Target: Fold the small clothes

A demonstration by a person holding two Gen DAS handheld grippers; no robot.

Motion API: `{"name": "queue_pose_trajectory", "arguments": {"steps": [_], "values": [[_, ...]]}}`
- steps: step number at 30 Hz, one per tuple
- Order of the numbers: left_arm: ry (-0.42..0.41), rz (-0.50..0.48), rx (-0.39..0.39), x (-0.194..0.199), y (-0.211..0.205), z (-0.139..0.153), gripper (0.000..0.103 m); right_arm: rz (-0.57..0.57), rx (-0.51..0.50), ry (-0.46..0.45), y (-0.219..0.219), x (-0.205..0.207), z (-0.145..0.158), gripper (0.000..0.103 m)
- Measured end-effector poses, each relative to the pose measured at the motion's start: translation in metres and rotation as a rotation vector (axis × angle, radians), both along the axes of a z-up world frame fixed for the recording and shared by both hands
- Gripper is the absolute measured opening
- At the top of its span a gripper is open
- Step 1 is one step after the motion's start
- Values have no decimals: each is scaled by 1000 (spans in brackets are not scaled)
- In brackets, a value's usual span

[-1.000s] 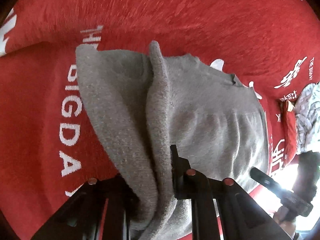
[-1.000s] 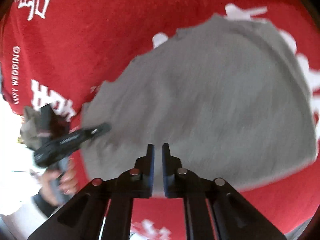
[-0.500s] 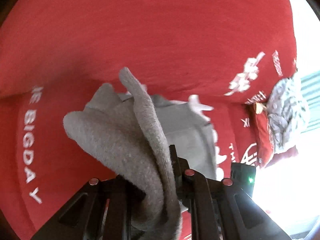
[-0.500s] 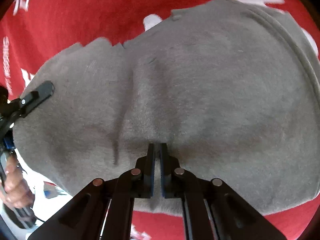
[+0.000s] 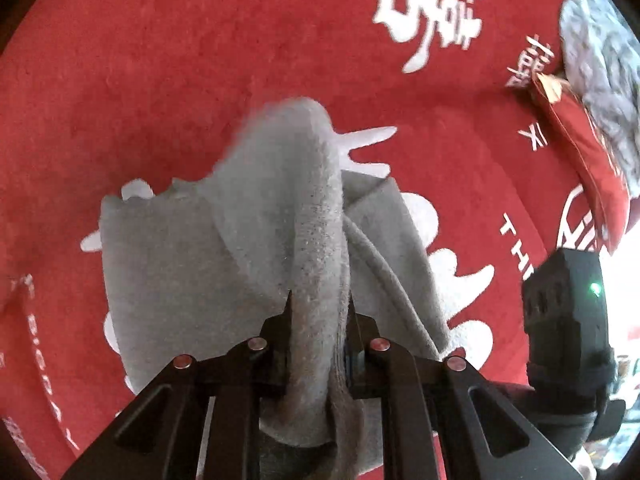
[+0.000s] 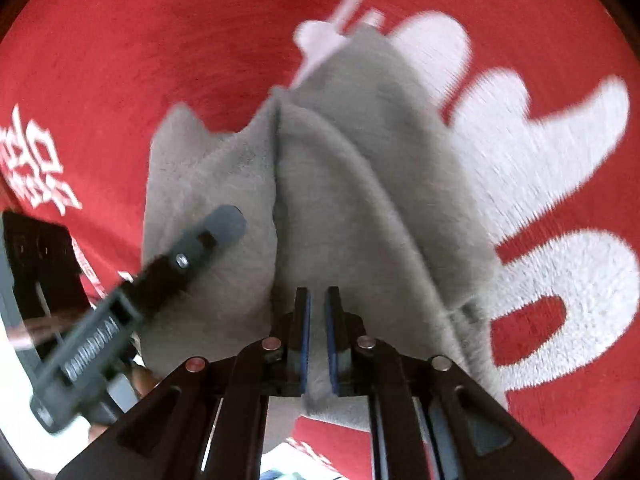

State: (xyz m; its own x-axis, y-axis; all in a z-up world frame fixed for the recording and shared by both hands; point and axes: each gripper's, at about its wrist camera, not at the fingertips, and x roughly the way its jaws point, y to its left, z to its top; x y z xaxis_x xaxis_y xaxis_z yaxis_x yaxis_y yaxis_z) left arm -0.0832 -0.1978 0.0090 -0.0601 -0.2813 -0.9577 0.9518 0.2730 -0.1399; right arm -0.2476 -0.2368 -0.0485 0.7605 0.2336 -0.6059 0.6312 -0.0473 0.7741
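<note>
A small grey fleece garment (image 5: 168,264) lies partly folded on the red cloth. My left gripper (image 5: 320,300) is shut on a bunched edge of it and holds that fold up over the rest, pointing steeply down. From the right wrist, the same garment (image 6: 352,184) shows a raised ridge down its middle. One finger of the left gripper (image 6: 192,248) reaches in over its left part. My right gripper (image 6: 316,292) hovers low over the garment's near edge. Its jaws are opening, with a narrow gap and no cloth pinched between them. Its black body (image 5: 564,312) stands at the right.
A red cloth with white lettering (image 5: 200,60) covers the whole surface (image 6: 120,60). A grey patterned garment (image 5: 600,40) and a folded red item (image 5: 580,140) lie at the far right edge. A hand holds the left gripper at the lower left.
My left gripper has carried the grey fold across the garment, which now lies narrower and bunched. The right gripper has come down closer to the cloth and its jaws have parted slightly.
</note>
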Motion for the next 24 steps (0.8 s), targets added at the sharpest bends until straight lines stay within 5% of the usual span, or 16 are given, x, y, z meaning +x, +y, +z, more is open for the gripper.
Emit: {"name": "queue_pose_trajectory", "arguments": {"steps": [2,3,4,10,14,18,24], "values": [[-1,-18,-29,-3,2,13,47,-4,4,-13,3,0,-4,11],[-3,-14,-63,-1,7,25,70,-7,7,-19,3,-3,-4,11],[-10,-4,-95,1,11,34,75,-15,13,-27,2,-3,-4,11],[-33,88,-145,44,42,64,75,-158,75,-129,-8,-22,-8,13],[-56,188,-31,86,71,38,75,-256,162,-214,-13,-28,-19,47],[-36,289,22,109,102,16,75,-328,214,-306,-16,-48,-22,56],[-44,347,78,113,122,-8,75,-194,194,-247,-23,-22,-21,58]]}}
